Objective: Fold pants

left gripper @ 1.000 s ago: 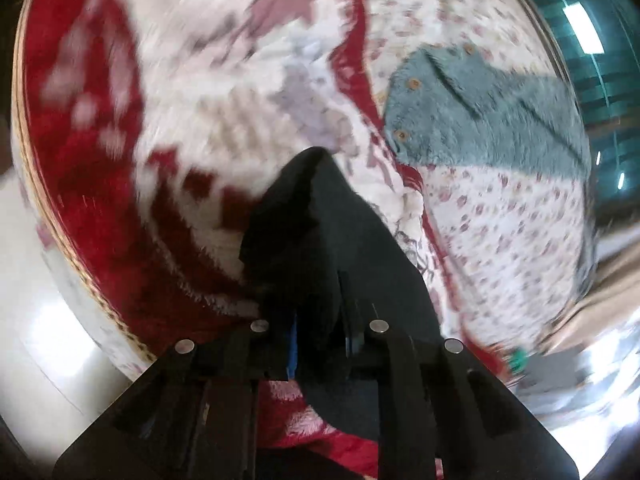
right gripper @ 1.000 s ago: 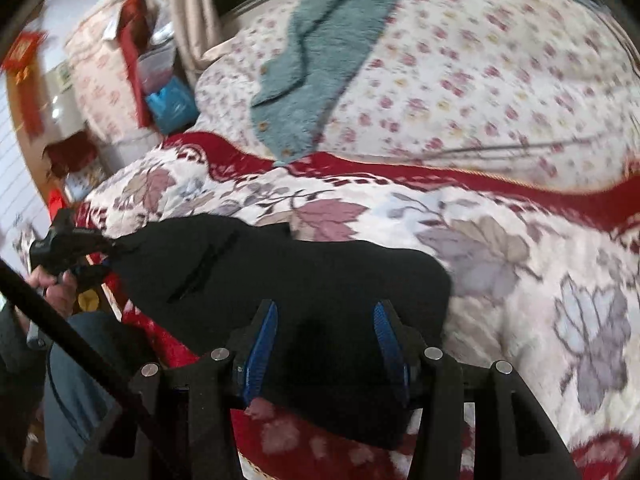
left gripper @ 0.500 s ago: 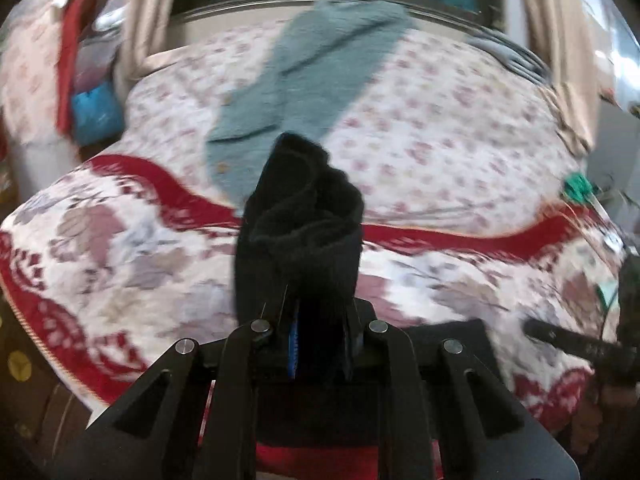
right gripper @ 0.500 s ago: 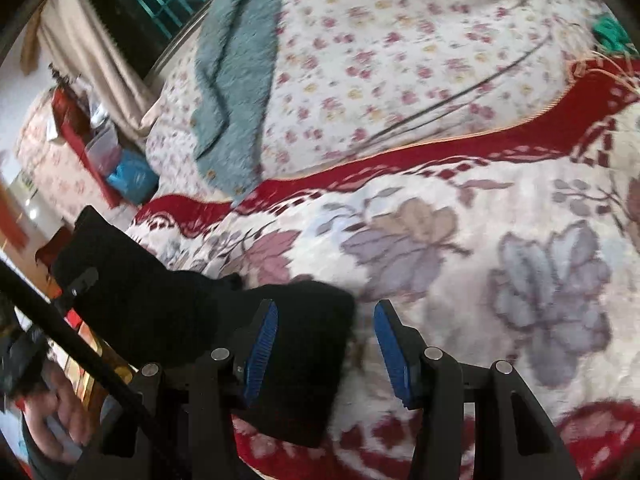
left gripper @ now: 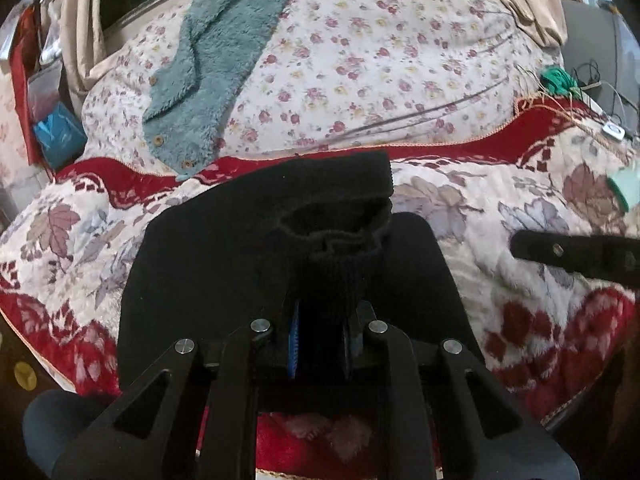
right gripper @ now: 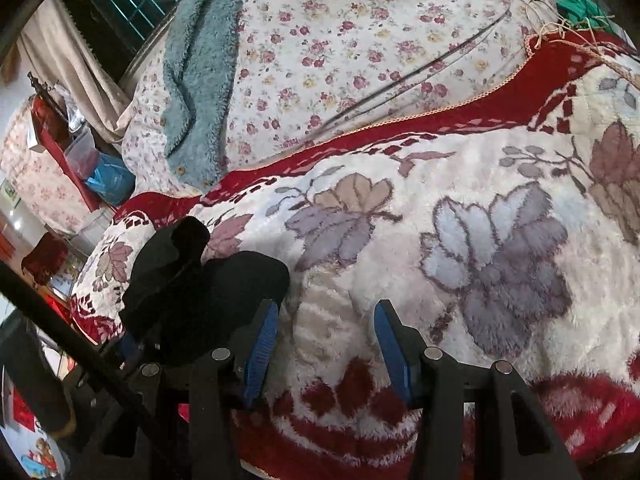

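Observation:
Black pants (left gripper: 248, 248) lie folded over on a red and white leaf-patterned blanket (left gripper: 500, 200). My left gripper (left gripper: 320, 324) is shut on a bunched ribbed end of the pants, holding it above the lower layer. In the right wrist view the pants (right gripper: 208, 280) sit at the lower left, just left of my right gripper (right gripper: 326, 336). That gripper is open above the blanket (right gripper: 480, 240) with nothing between its blue pads. Its black finger (left gripper: 576, 254) enters the left wrist view from the right edge.
A teal fleece garment (left gripper: 224, 52) lies on the floral bedspread (left gripper: 380, 60) behind the blanket. Beige curtains (left gripper: 76, 28), a red shelf and a blue bag (left gripper: 56, 136) stand at the left. Cables and a green item (left gripper: 556, 80) lie at the right.
My left gripper has swung across the bed with the pants end, rolling upright, so the fabric now doubles over itself. My right gripper has slid off the pants to the right.

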